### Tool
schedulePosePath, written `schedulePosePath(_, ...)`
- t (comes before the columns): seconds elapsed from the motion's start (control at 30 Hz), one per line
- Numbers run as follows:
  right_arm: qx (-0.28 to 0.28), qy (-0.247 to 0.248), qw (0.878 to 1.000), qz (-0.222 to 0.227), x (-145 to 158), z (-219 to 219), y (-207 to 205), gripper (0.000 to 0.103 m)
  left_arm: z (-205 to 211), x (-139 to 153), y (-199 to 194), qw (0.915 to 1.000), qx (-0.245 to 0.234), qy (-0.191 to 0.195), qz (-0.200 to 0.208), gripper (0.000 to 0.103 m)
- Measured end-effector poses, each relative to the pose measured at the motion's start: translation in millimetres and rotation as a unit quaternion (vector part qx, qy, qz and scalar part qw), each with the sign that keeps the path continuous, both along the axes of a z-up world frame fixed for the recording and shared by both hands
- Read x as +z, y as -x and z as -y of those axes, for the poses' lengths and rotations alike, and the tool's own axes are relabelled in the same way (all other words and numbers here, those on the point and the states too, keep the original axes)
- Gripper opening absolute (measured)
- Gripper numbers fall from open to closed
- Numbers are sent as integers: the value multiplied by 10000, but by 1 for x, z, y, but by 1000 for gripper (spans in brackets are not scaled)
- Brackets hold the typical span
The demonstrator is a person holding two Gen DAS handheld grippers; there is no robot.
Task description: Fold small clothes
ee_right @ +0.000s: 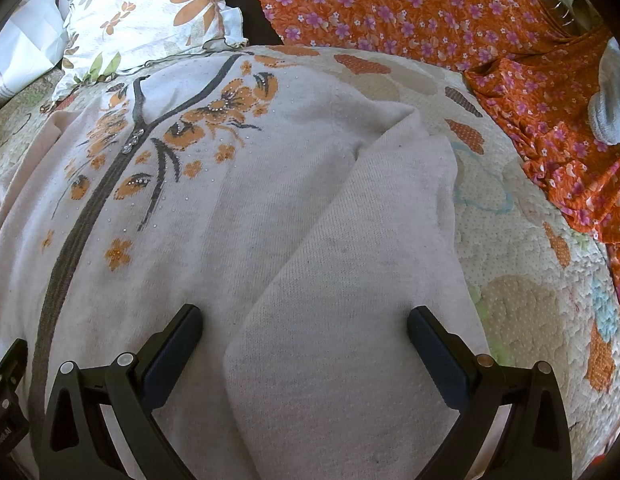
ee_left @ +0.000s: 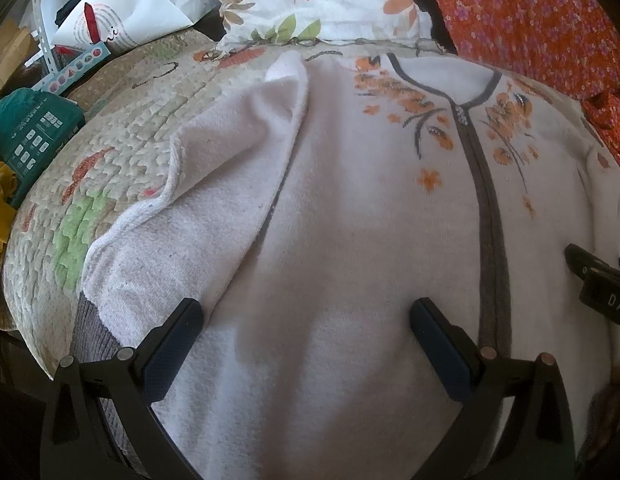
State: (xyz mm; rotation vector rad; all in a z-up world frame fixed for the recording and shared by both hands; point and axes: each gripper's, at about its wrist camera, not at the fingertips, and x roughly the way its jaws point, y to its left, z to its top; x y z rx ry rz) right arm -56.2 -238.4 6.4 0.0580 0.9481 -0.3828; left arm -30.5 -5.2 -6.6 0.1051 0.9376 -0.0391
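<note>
Cardigan [ee_left: 350,220] — soft, limp knit (drapes, bunches); pinch sleeve [ee_right: 370,280] edge or hem. Left gripper [ee_left: 305,320], right gripper [ee_right: 303,328] — fingers spread, grasping nothing.

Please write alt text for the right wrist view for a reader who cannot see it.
The open right gripper hovers over a white cardigan with orange flowers, laid flat on a quilt, one sleeve folded inward. An orange floral cloth and a pillow lie beyond.

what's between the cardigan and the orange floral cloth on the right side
A bare strip of quilt, seen in the right wrist view between the cardigan and orange cloth.
</note>
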Motion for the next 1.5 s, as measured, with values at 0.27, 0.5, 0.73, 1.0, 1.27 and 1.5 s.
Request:
schedulePosePath(0.27,-6,7,10000,22,0,0,2,103,1,0,4,9998,12,-14,173,103)
schedulePosePath(0.5,-8,9,10000,28,0,-1,1,103,1,-1,6,9996,30,-23,280,103)
schedulePosePath(0.73,-13,16,10000,46,0,-1,1,103,2,-2,7,9995,63,-22,304,103)
schedulePosePath(1.0,-14,19,10000,56,0,-2,1,103,1,-2,8,9995,65,-24,317,103)
schedulePosePath(1.27,-19,26,10000,67,0,-2,1,103,0,-2,8,9995,62,-23,319,103)
schedulePosePath(1.5,-21,28,10000,72,0,-3,2,103,0,-1,9,9995,64,-65,303,103)
